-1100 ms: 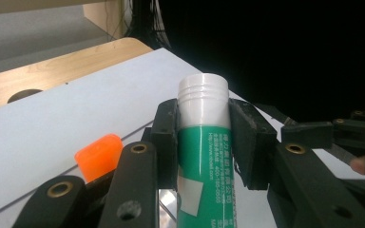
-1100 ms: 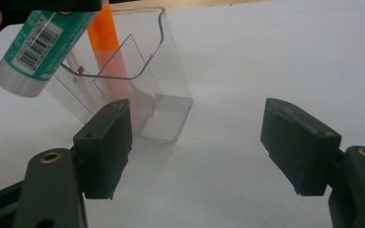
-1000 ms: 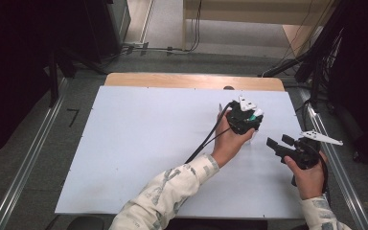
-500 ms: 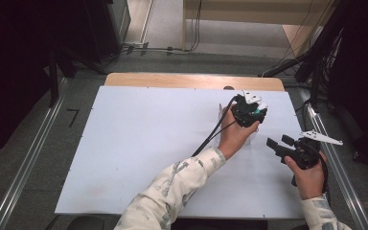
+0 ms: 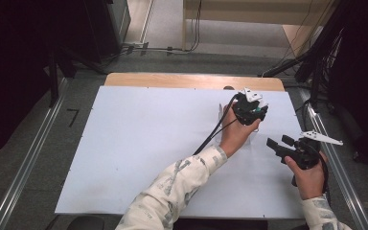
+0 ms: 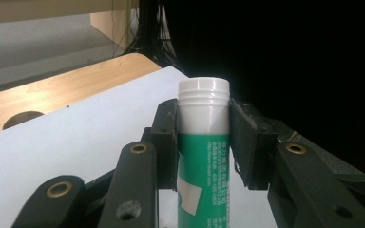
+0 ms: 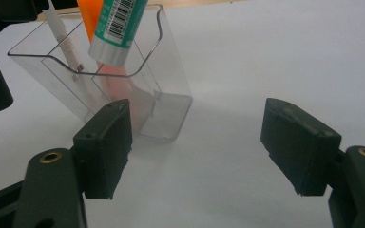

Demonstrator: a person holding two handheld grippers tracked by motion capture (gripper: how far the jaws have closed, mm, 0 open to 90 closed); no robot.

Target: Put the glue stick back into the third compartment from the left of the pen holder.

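left claw (image 6: 203,142) around green tube (image 6: 204,161)

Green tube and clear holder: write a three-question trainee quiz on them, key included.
1. True or false: the left gripper is shut on the green tube.
2. In the right gripper view, the tube's silver end is: A) above the clear holder's rim, B) lying flat on the table, C) between the right gripper's jaws.
3. What colour is the tube's cap?

Key: 1 true: both pads press its sides just under the cap. 2 A: it hangs over the opening. 3 white.
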